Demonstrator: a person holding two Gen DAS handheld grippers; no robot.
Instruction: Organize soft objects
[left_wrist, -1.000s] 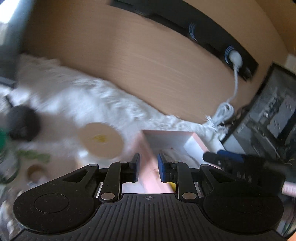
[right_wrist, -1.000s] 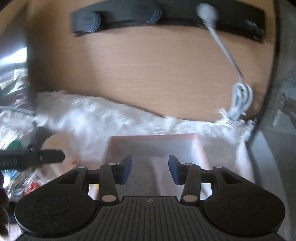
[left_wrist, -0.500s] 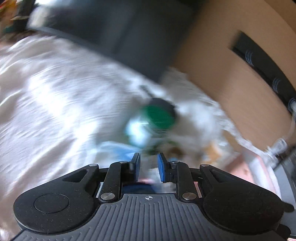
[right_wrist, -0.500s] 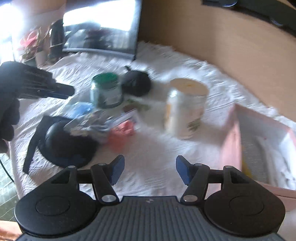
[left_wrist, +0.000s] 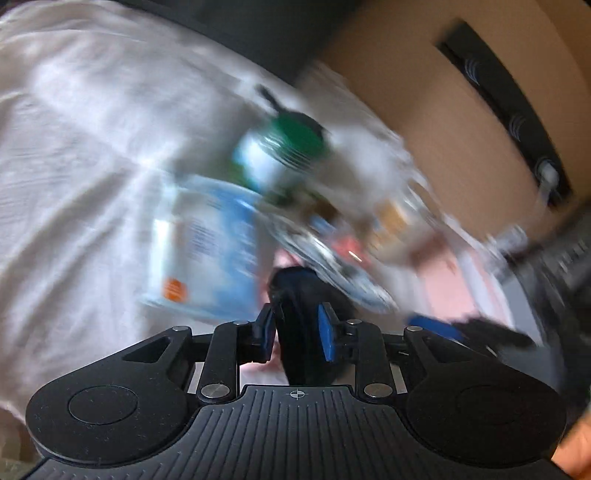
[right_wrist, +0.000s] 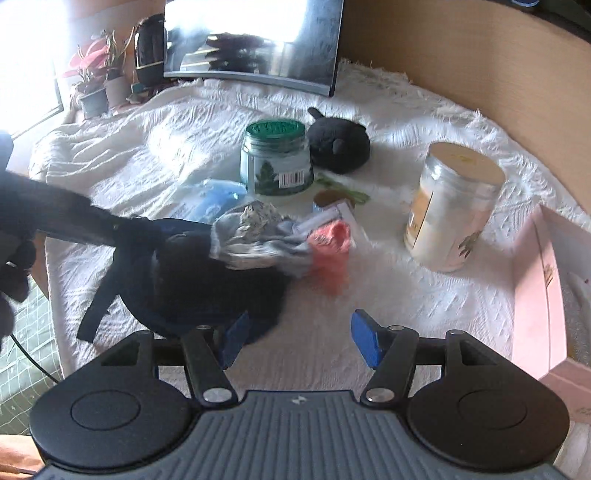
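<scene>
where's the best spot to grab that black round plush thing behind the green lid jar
Take the black round plush toy across its rounded body, coming down from above on the side away from the green-lidded glass jar. The jar stands close against its left, so that flank looks crowded. The thin stub at its top left seems too small for a sure hold, while the soft body should squash between the fingers.

surface: white blanket (right_wrist: 388, 302) | on it: green-lidded jar (right_wrist: 275, 158), tall jar (right_wrist: 452, 206), black cap (right_wrist: 207, 284), pink box (right_wrist: 535, 295)
</scene>
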